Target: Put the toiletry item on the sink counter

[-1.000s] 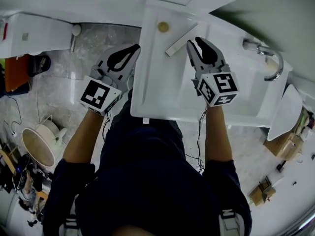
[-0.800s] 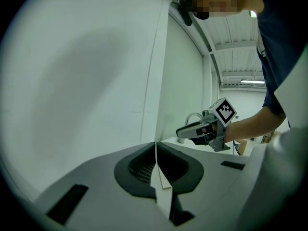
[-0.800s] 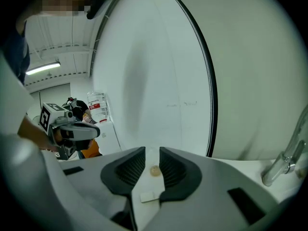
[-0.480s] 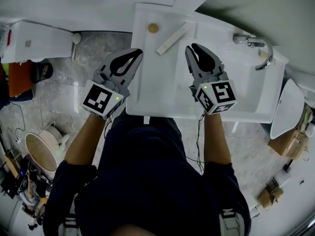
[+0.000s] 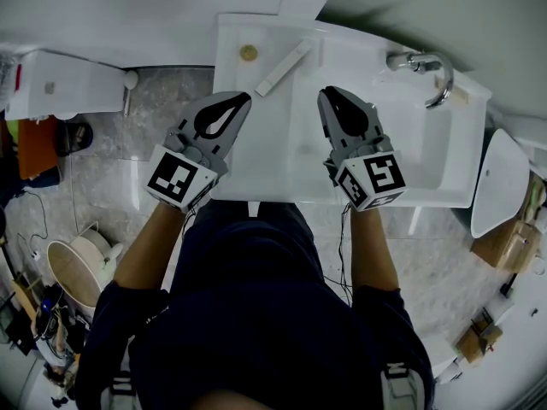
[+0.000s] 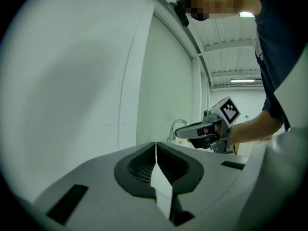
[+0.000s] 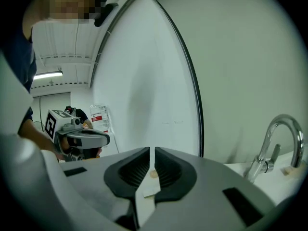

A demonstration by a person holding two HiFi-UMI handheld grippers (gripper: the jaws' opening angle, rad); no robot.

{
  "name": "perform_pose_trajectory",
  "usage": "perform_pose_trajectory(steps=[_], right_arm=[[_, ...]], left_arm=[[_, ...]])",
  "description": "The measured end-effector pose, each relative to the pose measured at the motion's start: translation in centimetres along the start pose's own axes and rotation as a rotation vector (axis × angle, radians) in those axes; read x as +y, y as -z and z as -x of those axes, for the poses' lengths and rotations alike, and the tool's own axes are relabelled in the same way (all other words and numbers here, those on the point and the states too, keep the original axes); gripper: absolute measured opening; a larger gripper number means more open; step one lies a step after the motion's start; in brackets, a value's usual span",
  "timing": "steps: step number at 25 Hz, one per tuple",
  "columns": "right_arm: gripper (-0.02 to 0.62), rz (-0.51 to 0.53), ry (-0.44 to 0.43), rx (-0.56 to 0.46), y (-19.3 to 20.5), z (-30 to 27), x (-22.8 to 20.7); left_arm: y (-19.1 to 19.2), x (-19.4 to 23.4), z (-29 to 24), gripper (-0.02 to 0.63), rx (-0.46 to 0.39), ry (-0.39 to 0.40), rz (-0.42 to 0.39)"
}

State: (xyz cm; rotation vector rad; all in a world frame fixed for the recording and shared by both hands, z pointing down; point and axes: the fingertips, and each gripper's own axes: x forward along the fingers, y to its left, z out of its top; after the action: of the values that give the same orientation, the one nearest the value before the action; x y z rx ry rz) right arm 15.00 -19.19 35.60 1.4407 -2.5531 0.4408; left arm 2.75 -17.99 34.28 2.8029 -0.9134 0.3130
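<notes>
- Toilet far left on the marble floor, with a round bin nearer on the same side.
- Left gripper is at the left edge of the white sink counter, tips pointing to the far side. In the left gripper view its 2 jaws are pressed together at the tips with nothing pinched.
- Small round tan thing lies on the far left corner of the counter.
- Toiletry item, a long white box, lies flat on the counter just right of the tan thing. It is angled, with its near end left and its far end right. It sits far of both grippers, between their lines, and touches neither.
- Right gripper is above the middle of the counter, well apart from the left one, tips pointing to the far side. Its jaws are closing and only a thin slit is left. Nothing is between the pads. Through the slit its own view shows the tan thing and 1 end of the white box lying farther off on the counter.
- Chrome faucet curves over the basin at the far right of the counter, right of the right gripper.
- 1 separate white basin stands on the floor past the right end of the counter.
</notes>
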Motion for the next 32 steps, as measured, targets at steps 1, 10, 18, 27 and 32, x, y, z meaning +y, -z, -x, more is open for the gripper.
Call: perform_pose_trajectory(steps=[1, 10, 18, 27, 32], right_arm=[[0.035, -0.001, -0.001, -0.005, -0.1, 0.4, 0.0], [0.023, -0.007, -0.014, -0.038, -0.7, 2.8, -0.2], [0.014, -0.006, -0.022, -0.065, -1.4, 5.0, -0.4], [0.005, -0.010, -0.010, -0.074, -1.3, 7.8, -0.8], [0.005, -0.022, -0.004, -0.077, -1.0, 8.8, -1.0]], left_arm=[[-0.2, -0.3, -0.1, 0.035, -0.001, 0.001, -0.003], [-1.2, -2.5, -0.5, 0.035, -0.012, -0.005, -0.015], [-2.0, -4.4, -0.9, 0.035, -0.026, -0.003, -0.030], [-2.6, -6.7, -1.0, 0.035, -0.027, 0.010, -0.055], [-3.1, -7.6, -1.1, 0.035, -0.044, 0.013, -0.061]])
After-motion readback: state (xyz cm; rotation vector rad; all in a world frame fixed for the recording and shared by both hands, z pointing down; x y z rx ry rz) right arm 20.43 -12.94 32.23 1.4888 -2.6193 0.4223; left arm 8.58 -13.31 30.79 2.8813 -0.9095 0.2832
